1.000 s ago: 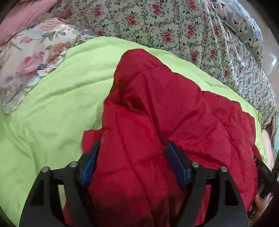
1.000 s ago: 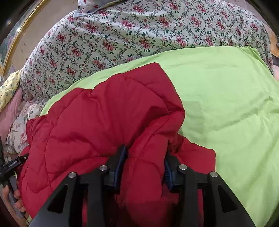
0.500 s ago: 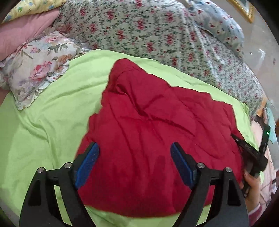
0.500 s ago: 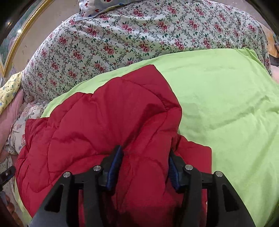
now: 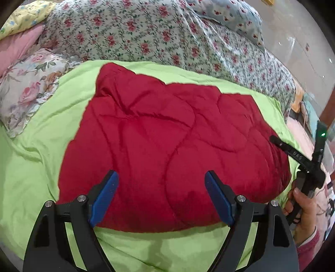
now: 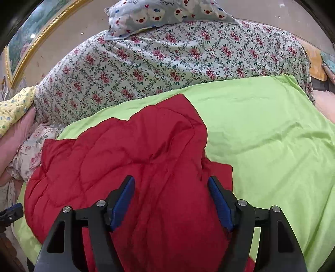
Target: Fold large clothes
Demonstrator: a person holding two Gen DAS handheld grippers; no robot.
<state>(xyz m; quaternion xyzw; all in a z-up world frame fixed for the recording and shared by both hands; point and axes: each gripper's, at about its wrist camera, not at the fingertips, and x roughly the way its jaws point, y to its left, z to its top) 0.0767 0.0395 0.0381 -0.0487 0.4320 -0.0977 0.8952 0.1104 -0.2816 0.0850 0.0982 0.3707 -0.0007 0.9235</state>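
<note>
Bed w/ lime-green sheet (image 5: 41,167) spread over the near part, wrinkled; floral bedspread (image 5: 146,35) w/ small red roses bulging behind it. Pale tiled floor past the bed; gilt picture frame (image 6: 31,48) leaning at far left in right wrist view. Bear-print pillow (image 6: 167,14) on top of the bedspread at the back. Rose-print pillow (image 5: 27,90) at left edge of the sheet, pink cloth and yellow floral fabric (image 6: 12,108) just beyond it. More pink and orange textiles off the bed's right side, too blurred to tell apart.

Red quilted garment (image 5: 167,136) lying on the green sheet, roughly centred, puffy, folded into a broad block w/ one corner poking toward the bedspread; a lower layer sticking out at right edge in right wrist view.

Left gripper (image 5: 161,196) above near edge of the garment, jaws wide apart, blue pads clear of the fabric, nothing gripped. Right gripper (image 6: 170,200) over the garment's right part, jaws opening, red fabric between pads but not pinched. Hand (image 5: 301,211) on right gripper's handle at right edge of left view, dark pink cuff below.
</note>
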